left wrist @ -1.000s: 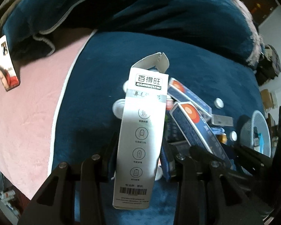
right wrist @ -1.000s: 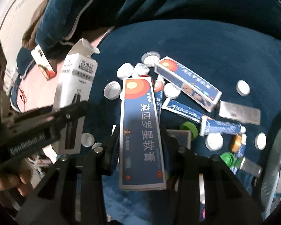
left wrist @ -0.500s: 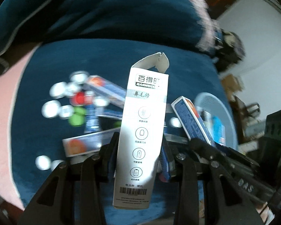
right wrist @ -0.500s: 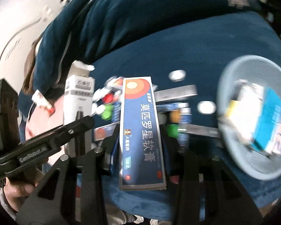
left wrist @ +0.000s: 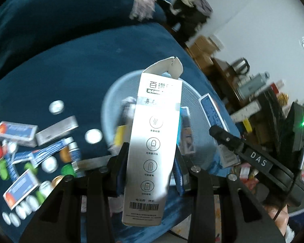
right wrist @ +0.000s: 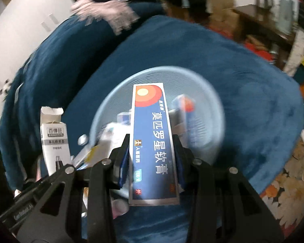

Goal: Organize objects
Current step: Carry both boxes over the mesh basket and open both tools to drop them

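My left gripper (left wrist: 151, 162) is shut on a tall white box (left wrist: 154, 141) with an open top flap, held upright in front of a pale blue basket (left wrist: 111, 101). My right gripper (right wrist: 153, 154) is shut on a long blue ointment box (right wrist: 152, 137) with a red-orange circle, held over the same basket (right wrist: 210, 93), which holds several boxes. The white box also shows at the left of the right wrist view (right wrist: 53, 139). The blue box also shows at the right of the left wrist view (left wrist: 212, 113).
Loose bottle caps (left wrist: 93, 136), small blue boxes (left wrist: 16, 130) and tubes (left wrist: 48, 151) lie scattered on the dark blue blanket (left wrist: 71, 64) left of the basket. A cluttered table with a kettle (left wrist: 242, 65) stands beyond the bed's right edge.
Both grippers have swung right with their boxes, from over the scattered pile to in front of the basket. The pile now lies at the left of the left wrist view.
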The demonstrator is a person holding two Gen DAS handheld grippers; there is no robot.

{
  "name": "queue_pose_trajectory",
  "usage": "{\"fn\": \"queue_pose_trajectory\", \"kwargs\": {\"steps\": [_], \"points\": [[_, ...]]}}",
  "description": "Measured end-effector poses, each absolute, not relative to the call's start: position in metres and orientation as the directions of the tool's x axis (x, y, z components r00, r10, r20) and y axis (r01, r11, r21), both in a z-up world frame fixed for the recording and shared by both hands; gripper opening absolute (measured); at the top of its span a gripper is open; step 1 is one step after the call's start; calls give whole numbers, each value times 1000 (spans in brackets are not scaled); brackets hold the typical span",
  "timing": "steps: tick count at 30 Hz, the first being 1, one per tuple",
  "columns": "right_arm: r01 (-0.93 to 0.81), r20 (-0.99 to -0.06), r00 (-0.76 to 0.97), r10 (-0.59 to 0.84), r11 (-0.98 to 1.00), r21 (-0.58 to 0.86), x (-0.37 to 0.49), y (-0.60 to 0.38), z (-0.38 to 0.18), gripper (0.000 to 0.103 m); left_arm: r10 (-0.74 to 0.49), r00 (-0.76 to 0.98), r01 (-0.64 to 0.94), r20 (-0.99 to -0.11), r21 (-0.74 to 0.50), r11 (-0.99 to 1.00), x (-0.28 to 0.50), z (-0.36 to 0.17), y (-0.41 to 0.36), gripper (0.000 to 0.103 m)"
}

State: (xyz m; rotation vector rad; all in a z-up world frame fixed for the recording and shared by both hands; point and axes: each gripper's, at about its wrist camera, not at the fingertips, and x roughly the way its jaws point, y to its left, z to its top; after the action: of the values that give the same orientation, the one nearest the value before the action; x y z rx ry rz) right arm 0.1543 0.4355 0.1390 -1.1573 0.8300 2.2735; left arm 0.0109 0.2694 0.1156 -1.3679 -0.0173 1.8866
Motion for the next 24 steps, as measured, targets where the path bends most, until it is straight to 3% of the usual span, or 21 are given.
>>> {"fn": "queue_pose_trajectory", "kwargs": {"steps": [3, 4, 5, 6, 7, 8, 9, 12, 16, 24], "points": [[-648, -818, -562, 117, -677, 348, 157, 448, 136, 41, 607, -89, -616, -790, -435, -657, 9, 109, 299, 41], [-646, -816, -571, 92, -664, 377, 153, 453, 132, 42, 604, -87, -622, -792, -430, -654, 7, 107, 306, 46], [-645, -815, -576, 66, -650, 403, 152, 458, 129, 46, 594, -88, -624, -800, -420, -659, 6, 105, 311, 66], [-651, -816, -576, 54, -634, 417, 151, 462, 127, 60, 591, -94, -623, -801, -416, -663, 6, 104, 313, 80], [-669, -823, -565, 62, -618, 412, 152, 463, 127, 68, 600, -105, -620, -793, -420, -663, 6, 106, 309, 92], [-686, -829, -555, 77, -606, 403, 154, 466, 127, 79, 610, -116, -615, -784, -426, -664, 6, 108, 304, 98], [-696, -832, -549, 86, -597, 398, 155, 466, 129, 86, 608, -133, -605, -782, -422, -675, 5, 110, 298, 98], [-693, -840, -533, 101, -621, 366, 154, 460, 134, 95, 571, -184, -583, -800, -379, -719, 4, 112, 279, 99], [-668, -862, -497, 100, -678, 306, 150, 443, 133, 100, 505, -263, -549, -822, -303, -779, 8, 112, 246, 102], [-582, -861, -503, 71, -765, 276, 139, 405, 140, 103, 450, -304, -441, -839, -295, -848, 11, 92, 172, 102]]}}
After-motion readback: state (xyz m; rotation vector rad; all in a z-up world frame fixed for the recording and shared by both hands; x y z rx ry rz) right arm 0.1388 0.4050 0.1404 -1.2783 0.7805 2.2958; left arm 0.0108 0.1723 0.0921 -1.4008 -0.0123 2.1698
